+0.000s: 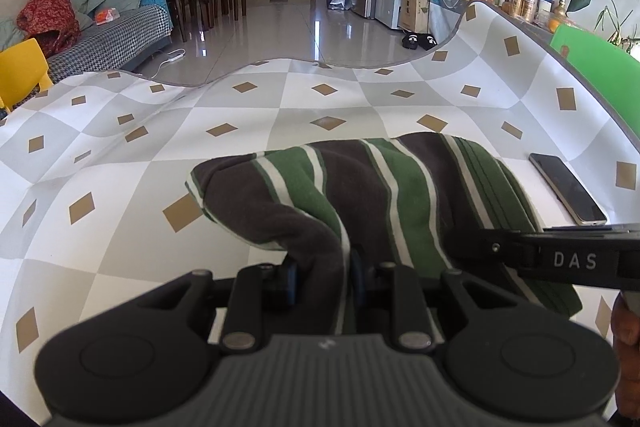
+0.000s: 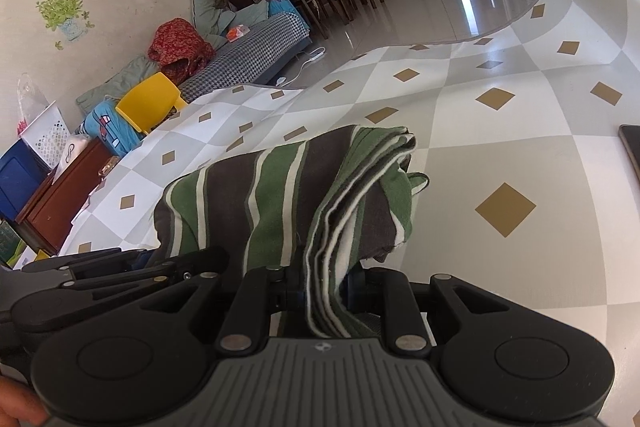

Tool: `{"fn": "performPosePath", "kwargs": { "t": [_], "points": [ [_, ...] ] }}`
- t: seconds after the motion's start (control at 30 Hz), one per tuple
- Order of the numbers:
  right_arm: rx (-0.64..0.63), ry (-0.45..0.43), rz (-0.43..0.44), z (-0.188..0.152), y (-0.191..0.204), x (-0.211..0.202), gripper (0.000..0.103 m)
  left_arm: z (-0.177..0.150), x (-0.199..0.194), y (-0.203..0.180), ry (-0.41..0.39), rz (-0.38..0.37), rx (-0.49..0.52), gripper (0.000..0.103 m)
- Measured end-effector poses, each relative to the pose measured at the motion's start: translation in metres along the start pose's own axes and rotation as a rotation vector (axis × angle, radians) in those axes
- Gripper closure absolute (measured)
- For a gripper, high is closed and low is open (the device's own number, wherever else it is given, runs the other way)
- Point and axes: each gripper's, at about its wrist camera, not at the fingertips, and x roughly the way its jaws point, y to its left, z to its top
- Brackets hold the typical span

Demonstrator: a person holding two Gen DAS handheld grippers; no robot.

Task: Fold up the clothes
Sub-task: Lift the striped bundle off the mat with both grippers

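Left hand-held gripper (image 1: 323, 281) is clamped on a brown fold of the striped garment (image 1: 360, 187); the right hand-held gripper (image 2: 324, 291) pinches its layered edge. It lies bunched on the checkered bench (image 1: 120, 187), long axis left-right, stripes running away from the cameras, near a phone (image 1: 568, 189).

Left gripper (image 1: 323, 277): black linkage arms, 2 silver pivot pins, ribbed grey body. Right gripper (image 2: 323, 289): identical build, "DAS" lettering.
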Motion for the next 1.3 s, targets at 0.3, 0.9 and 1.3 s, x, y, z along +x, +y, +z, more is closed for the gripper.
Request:
{"fn": "performPosePath", "kwargs": {
  "t": [0.3,0.9,1.3],
  "points": [
    [-0.012,-0.044,0.028,0.0,0.005,-0.017,0.085,0.003,-0.021,-0.008,-0.027,0.03,0.016,0.081],
    [-0.013,-0.093,0.057,0.003,0.01,-0.031,0.085,0.012,-0.043,-0.018,-0.072,0.066,0.029,0.081],
    [-0.018,-0.106,0.065,0.005,0.012,-0.034,0.085,0.015,-0.047,-0.018,-0.083,0.076,0.018,0.081]
  ]
}}
